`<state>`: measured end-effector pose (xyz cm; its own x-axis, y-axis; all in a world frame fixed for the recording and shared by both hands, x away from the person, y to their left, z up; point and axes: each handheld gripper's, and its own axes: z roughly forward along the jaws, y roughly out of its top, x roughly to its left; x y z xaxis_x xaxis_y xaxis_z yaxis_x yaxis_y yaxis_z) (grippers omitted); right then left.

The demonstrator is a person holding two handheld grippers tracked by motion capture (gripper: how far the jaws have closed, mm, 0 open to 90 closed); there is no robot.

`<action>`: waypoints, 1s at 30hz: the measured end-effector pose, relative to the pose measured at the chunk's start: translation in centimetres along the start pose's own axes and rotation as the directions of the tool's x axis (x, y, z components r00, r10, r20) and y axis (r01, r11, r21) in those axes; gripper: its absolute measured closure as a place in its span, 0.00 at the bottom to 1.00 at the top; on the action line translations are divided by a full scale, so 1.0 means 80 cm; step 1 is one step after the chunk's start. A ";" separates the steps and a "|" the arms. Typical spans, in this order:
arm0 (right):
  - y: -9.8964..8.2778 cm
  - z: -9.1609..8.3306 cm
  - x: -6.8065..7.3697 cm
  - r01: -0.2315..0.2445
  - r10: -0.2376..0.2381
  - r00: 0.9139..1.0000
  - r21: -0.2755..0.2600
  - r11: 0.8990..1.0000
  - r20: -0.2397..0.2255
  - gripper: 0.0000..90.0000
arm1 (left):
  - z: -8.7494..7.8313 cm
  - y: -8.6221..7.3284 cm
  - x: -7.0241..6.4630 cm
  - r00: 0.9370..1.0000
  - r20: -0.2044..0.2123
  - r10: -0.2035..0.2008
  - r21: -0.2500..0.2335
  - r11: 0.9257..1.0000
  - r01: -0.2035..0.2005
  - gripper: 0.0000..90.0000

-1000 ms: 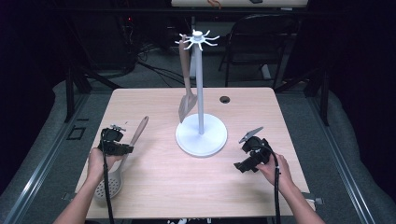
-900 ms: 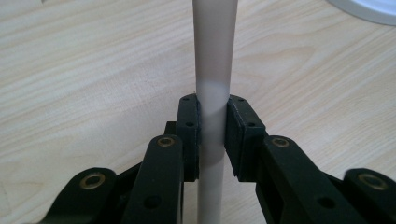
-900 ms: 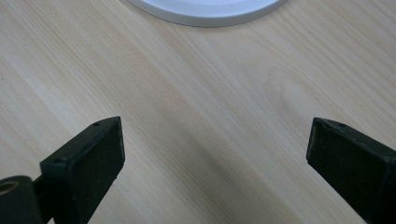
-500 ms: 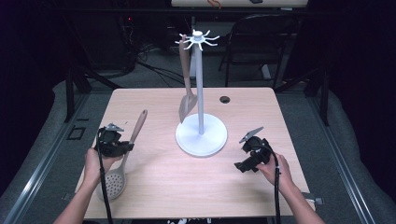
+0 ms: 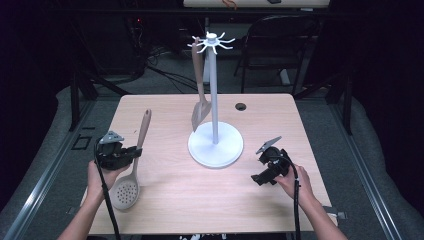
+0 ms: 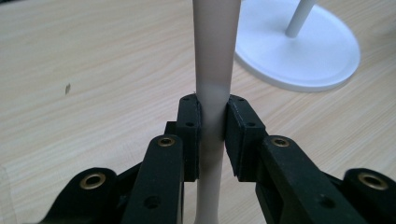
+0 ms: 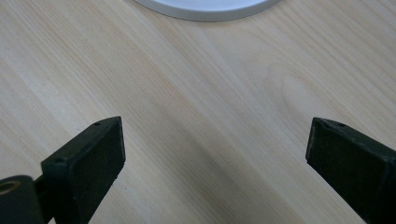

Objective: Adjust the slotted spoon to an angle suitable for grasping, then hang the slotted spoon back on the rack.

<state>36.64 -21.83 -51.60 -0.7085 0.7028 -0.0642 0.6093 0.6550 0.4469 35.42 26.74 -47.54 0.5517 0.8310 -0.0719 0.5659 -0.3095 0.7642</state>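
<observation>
**Skimmer gripped at the handle, lift under way toward the rack**

I read the step in hand as the pick-up of the slotted spoon [image 5: 131, 170], meant for the white utensil stand [image 5: 215, 145]. My left gripper [image 5: 121, 156] is clamped on the spoon's handle [image 6: 213, 84]; in the left gripper view both pads press flat on the pale shaft from either side, with no gap. The spoon sits at the near left of the table [image 5: 165, 200], its perforated bowl toward me and low near the wood, its handle end pointing away. Whether the bowl touches the table I cannot tell.

My right gripper [image 5: 266, 169] hovers at the near right, jaws standing wide apart with nothing but bare wood between them in the right gripper view, the stand's base rim [image 7: 205, 9] just ahead.

Next move, my judgement: raise the spoon clear, tip it so the handle end goes up, and bring that end to a free hook on the crown [image 5: 212, 42]. The grip sits mid-shaft, so the bowl may swing; a slow rise seems wise.

Count:
- stands: one
- spatula [image 5: 200, 107] hanging on the stand: one
- slotted spoons: one
- grippers: two
- dark round grommet [image 5: 241, 106] in the tabletop: one
</observation>
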 end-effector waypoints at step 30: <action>-0.004 0.004 -0.003 -0.018 0.018 1.000 0.014 1.000 -0.002 0.05 | -0.026 0.064 -0.066 0.993 -0.029 0.113 -0.298 0.947 -0.116 0.85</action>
<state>36.73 -22.11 -52.00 -0.6981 0.7140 -0.0542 0.6271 0.6461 0.4352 34.09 21.71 -41.92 0.5941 0.8037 0.0334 0.2891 -0.2521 0.9235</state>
